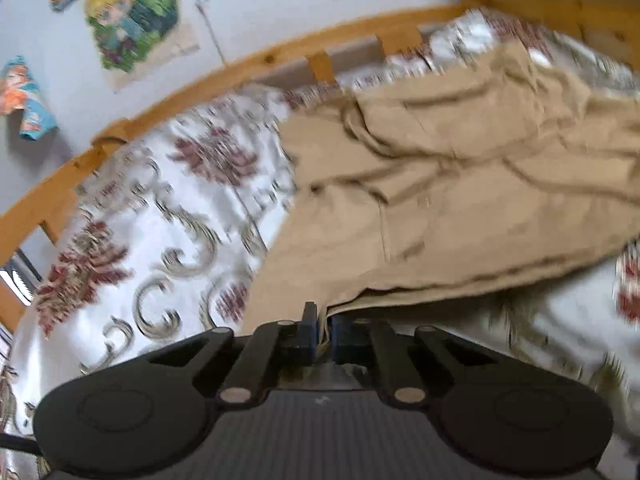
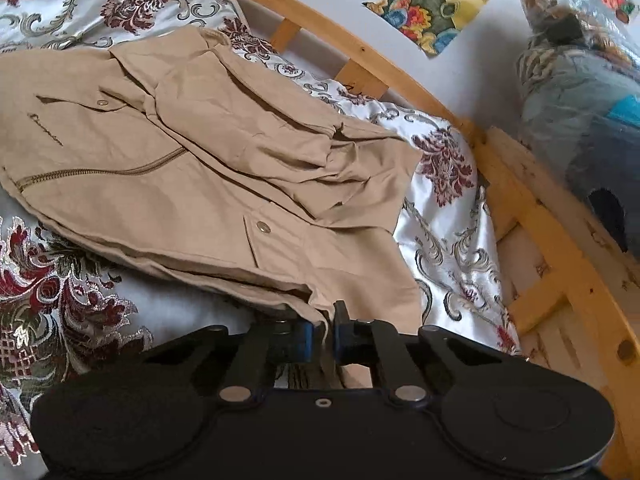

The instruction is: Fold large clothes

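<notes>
A tan jacket (image 2: 192,168) with a brass zipper and snap buttons lies spread and rumpled on a white bedspread (image 2: 444,216) patterned with dark red flowers. In the right wrist view my right gripper (image 2: 325,328) is shut on the jacket's near hem at its lower right corner. In the left wrist view the same tan jacket (image 1: 440,200) stretches away to the right, and my left gripper (image 1: 325,332) is shut on the near hem's edge, which rises slightly off the bed. That view is blurred.
A curved wooden bed rail (image 2: 532,216) with slats runs behind and to the right of the bedspread, the same wooden rail (image 1: 248,64) showing at the back left. Colourful posters (image 1: 128,12) hang on the white wall. A bundle in clear plastic (image 2: 580,92) stands beyond the rail.
</notes>
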`<state>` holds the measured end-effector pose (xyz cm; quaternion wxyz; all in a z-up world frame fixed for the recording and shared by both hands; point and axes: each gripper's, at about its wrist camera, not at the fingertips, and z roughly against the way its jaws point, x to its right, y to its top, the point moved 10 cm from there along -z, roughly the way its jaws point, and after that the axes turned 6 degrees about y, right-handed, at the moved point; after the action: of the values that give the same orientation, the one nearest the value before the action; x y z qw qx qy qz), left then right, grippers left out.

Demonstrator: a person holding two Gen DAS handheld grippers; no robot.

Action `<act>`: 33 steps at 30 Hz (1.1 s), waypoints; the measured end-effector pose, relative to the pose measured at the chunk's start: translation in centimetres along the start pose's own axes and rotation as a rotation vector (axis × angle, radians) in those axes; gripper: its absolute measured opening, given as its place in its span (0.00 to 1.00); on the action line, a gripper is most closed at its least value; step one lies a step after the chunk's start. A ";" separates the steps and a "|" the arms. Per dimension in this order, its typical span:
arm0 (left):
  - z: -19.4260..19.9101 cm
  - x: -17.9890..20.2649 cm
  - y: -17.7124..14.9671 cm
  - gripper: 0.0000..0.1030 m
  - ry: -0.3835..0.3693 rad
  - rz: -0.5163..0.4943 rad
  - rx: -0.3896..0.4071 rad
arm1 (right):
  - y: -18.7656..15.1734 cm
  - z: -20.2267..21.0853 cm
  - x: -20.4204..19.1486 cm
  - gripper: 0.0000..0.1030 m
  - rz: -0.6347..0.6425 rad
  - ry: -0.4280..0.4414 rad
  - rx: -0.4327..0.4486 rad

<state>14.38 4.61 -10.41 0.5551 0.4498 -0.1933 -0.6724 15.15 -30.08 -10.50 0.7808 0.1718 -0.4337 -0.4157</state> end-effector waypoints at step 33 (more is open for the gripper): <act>-11.6 -3.4 17.1 0.05 0.055 0.015 -0.058 | 10.8 -5.5 8.3 0.08 -0.080 -0.254 0.254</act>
<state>33.59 5.22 -2.18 0.5779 0.4507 -0.1617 -0.6609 27.32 -30.77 -2.42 0.6745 0.2320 -0.5708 -0.4068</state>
